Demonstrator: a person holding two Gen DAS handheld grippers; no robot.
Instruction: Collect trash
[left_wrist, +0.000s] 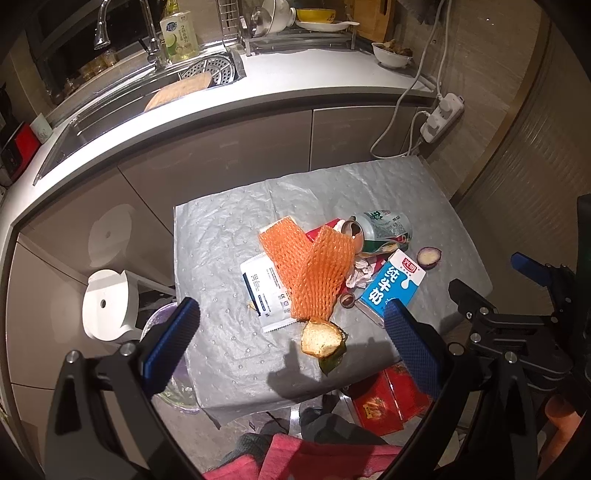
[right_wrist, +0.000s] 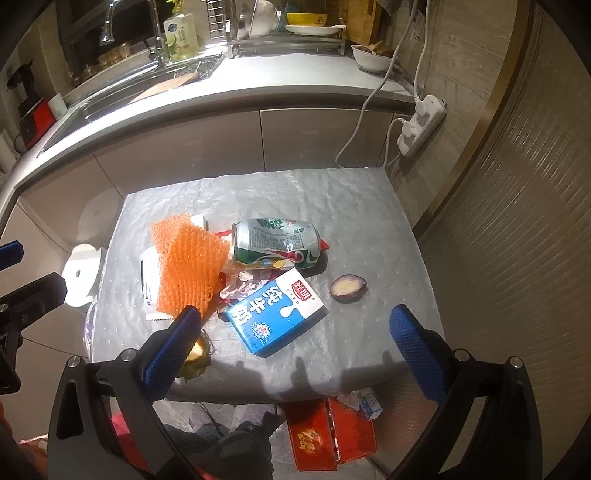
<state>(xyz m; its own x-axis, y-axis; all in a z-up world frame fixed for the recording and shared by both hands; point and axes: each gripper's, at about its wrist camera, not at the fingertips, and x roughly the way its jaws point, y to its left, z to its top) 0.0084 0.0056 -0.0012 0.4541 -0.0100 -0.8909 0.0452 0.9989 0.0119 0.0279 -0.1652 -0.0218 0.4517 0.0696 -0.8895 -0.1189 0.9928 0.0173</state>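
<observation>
Trash lies on a small table with a grey cover (left_wrist: 221, 258) (right_wrist: 369, 206): orange foam netting (left_wrist: 310, 269) (right_wrist: 188, 269), a crushed green can (left_wrist: 384, 229) (right_wrist: 277, 242), a blue milk carton (left_wrist: 391, 284) (right_wrist: 273, 314), a white sachet (left_wrist: 264, 291), a piece of bread (left_wrist: 321, 338), half a purple fruit (left_wrist: 428, 255) (right_wrist: 348, 287) and crumpled paper (right_wrist: 240, 286). My left gripper (left_wrist: 291, 343) is open above the table's near edge by the bread. My right gripper (right_wrist: 295, 343) is open above the near edge, in front of the carton.
A white-lidded bin (left_wrist: 105, 306) stands left of the table. A red box (left_wrist: 388, 398) (right_wrist: 328, 432) sits on the floor below the near edge. A kitchen counter with a sink (left_wrist: 147, 96) runs behind. A power strip (right_wrist: 421, 123) hangs on the right wall.
</observation>
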